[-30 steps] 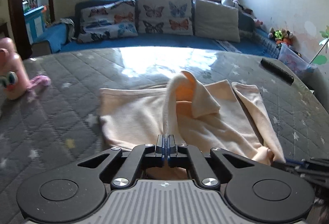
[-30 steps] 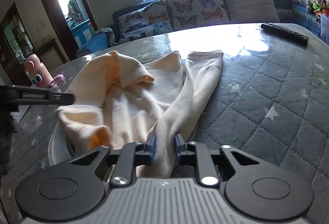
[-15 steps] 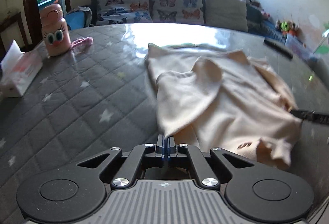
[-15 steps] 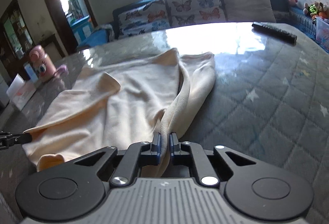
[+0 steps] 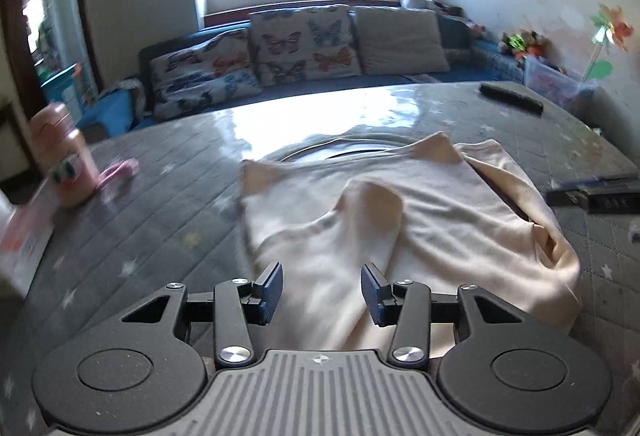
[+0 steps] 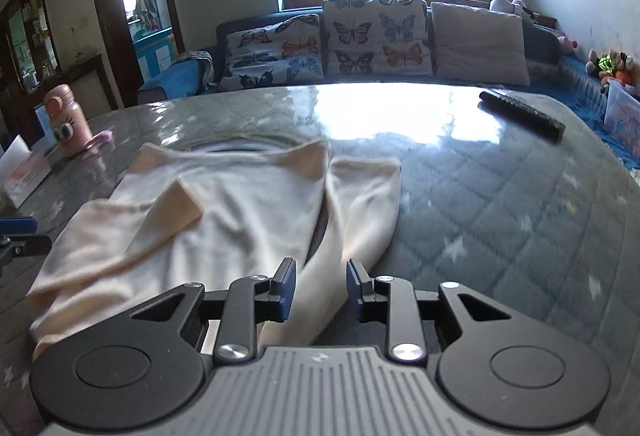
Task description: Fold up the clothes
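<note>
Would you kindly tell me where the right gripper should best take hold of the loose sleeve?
Probably at the sleeve's near end, lying between the open right gripper fingers. Come straight forward and low: the sleeve runs away lengthwise, flat on the table.

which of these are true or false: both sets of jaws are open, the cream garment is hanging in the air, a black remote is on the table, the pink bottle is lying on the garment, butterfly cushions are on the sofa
1. Both sets of jaws are open. True: the left gripper and the right gripper each show a clear gap.
2. The cream garment hangs in the air. False: it lies spread on the table, rumpled.
3. A black remote is on the table. True, at the far right side.
4. The pink bottle lies on the garment. False: it stands upright on the table, apart from the garment, to its left.
5. Butterfly cushions are on the sofa. True.
</note>
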Demonstrator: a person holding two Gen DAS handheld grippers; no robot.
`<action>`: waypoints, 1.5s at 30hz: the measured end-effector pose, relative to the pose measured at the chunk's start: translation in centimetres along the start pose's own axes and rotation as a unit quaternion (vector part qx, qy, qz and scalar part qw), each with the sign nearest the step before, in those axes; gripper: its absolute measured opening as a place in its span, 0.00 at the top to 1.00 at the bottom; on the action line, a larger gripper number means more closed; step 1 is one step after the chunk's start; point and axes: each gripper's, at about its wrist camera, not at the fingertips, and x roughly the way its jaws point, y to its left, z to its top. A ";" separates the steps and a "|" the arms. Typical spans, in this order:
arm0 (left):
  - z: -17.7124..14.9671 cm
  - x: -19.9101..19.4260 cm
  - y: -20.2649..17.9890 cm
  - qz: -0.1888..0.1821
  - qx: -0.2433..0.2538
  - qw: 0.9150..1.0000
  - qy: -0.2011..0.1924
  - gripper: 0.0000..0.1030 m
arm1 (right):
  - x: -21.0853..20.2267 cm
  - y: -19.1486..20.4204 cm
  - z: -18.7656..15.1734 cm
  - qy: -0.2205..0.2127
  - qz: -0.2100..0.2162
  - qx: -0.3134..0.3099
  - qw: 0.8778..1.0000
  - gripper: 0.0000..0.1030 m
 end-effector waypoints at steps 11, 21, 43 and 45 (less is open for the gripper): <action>1.5 8.0 -3.1 -0.030 0.056 0.997 0.036 0.55 | 5.6 -0.2 3.0 0.015 -0.014 -0.032 0.999 0.73; 1.3 9.6 -2.6 -0.027 0.057 0.998 0.032 0.88 | 9.4 0.0 4.2 0.028 -0.023 -0.056 0.998 0.96; -4.5 -2.8 15.6 0.144 -0.189 0.971 -0.022 0.95 | -1.4 -10.2 -4.1 -0.018 -0.116 0.126 0.985 0.97; -6.3 -3.0 17.1 0.167 -0.203 0.965 -0.005 0.95 | -1.3 -10.6 -4.5 -0.012 -0.121 0.132 0.984 0.97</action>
